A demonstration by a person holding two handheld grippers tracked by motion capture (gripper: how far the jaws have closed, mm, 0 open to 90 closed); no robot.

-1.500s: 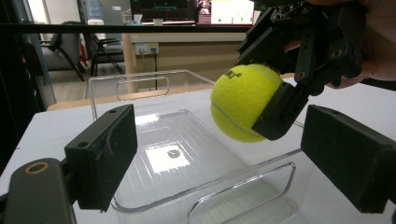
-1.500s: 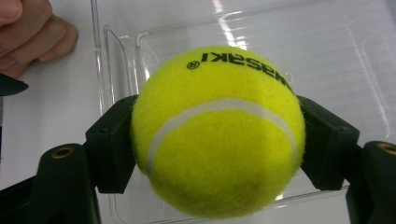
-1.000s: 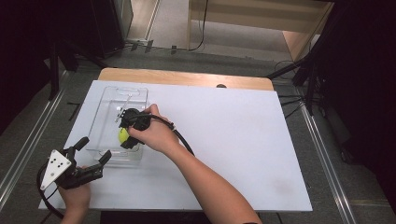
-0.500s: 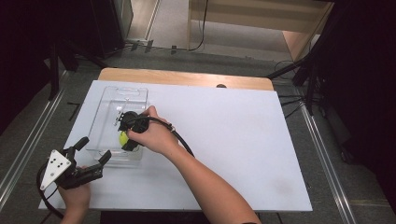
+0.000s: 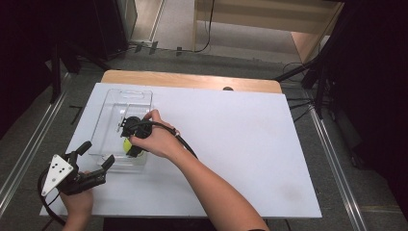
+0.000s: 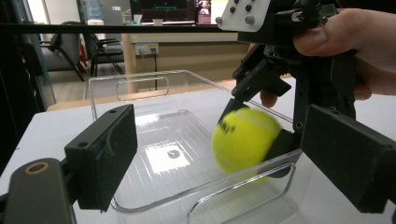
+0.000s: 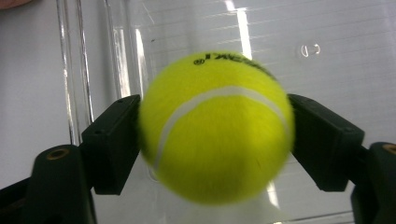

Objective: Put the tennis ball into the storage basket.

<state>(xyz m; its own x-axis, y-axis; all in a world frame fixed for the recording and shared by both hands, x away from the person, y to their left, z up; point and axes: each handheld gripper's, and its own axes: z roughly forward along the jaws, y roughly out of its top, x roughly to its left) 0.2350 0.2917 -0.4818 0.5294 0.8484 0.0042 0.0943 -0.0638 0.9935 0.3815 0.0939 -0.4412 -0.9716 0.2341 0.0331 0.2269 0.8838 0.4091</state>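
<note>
A yellow tennis ball (image 7: 215,126) sits between the black jaws of my right gripper (image 7: 215,144), low inside a clear plastic bin (image 5: 122,96). The jaws have just been opening. The ball is blurred while the pads stay sharp, so it is slipping free. In the high view a hand holds the right gripper (image 5: 129,147) over the bin's near end, with the ball (image 5: 127,144) at its tip. My left gripper (image 5: 98,153) rests open at the bin's near left corner. It looks in at the ball (image 6: 245,140), with nothing between its pads (image 6: 107,154).
The bin stands on a white board (image 5: 240,134) over a wooden table, toward its left side. The right gripper's cable (image 5: 180,139) trails along the forearm. Dark stands and metal rails flank the table.
</note>
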